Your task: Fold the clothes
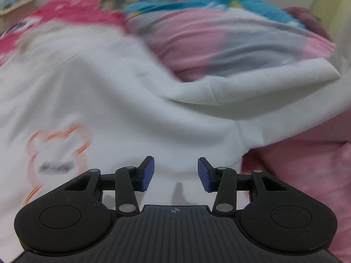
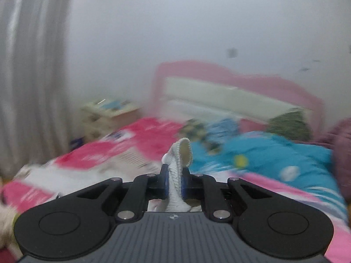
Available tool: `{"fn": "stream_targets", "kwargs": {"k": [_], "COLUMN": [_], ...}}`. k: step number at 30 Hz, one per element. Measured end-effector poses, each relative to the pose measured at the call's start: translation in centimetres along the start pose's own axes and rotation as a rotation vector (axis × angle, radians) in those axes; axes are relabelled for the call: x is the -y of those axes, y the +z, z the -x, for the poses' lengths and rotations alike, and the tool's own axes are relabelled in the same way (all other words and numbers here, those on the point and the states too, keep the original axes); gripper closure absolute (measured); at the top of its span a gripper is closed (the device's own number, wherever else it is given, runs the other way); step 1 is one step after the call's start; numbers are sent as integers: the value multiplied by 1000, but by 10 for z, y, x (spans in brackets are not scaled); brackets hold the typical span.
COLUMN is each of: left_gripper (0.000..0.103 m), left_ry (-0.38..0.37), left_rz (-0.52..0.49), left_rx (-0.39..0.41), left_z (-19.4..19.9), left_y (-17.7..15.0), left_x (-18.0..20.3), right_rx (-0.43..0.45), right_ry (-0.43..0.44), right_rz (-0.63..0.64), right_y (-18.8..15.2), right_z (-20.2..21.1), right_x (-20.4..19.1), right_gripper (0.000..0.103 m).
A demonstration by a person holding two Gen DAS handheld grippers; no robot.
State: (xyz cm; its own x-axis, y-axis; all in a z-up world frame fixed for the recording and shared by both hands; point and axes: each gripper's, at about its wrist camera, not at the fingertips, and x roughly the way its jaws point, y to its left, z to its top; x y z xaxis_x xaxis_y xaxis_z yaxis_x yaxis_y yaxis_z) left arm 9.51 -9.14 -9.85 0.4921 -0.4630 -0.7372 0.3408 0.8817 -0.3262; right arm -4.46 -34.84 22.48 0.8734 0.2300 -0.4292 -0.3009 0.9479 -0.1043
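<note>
A white sweatshirt [image 1: 105, 92] with an orange bear outline [image 1: 54, 153] lies spread on the bed, one sleeve [image 1: 252, 87] stretched to the right. My left gripper [image 1: 175, 173] is open just above its lower part, touching nothing. My right gripper [image 2: 175, 182] is shut on a white ribbed cuff [image 2: 179, 160] of the garment, held up above the bed; the cuff's end sticks up past the fingertips.
A pink sheet [image 1: 307, 164] covers the bed. A pink, grey and blue quilt [image 1: 219, 37] is piled behind the sweatshirt. A red and white blanket [image 2: 122, 151], a pink headboard [image 2: 241, 76], a small bedside shelf [image 2: 109, 111] and a grey curtain [image 2: 33, 65] stand beyond.
</note>
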Motion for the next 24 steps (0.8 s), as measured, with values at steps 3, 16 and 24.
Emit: {"fn": "stream_targets", "kwargs": {"k": [3,16,24], "left_gripper": [59,59,58], "left_ry": [20,-111,-245], "left_rz": [67,280,138], "left_rx": [-41,-171,-308], "left_z": [21,77,62], "left_y": [-17,-76,-109], "left_x": [-37,-121,-93], "right_rx": [-73,-329,-362], "right_ry": [93,276,298], "right_rz": [69,452,154], "right_y": [-17,-189,-240], "right_z": [-22,-52,-35], "right_x": [-45,-232,-237], "right_gripper": [91,91,65]}}
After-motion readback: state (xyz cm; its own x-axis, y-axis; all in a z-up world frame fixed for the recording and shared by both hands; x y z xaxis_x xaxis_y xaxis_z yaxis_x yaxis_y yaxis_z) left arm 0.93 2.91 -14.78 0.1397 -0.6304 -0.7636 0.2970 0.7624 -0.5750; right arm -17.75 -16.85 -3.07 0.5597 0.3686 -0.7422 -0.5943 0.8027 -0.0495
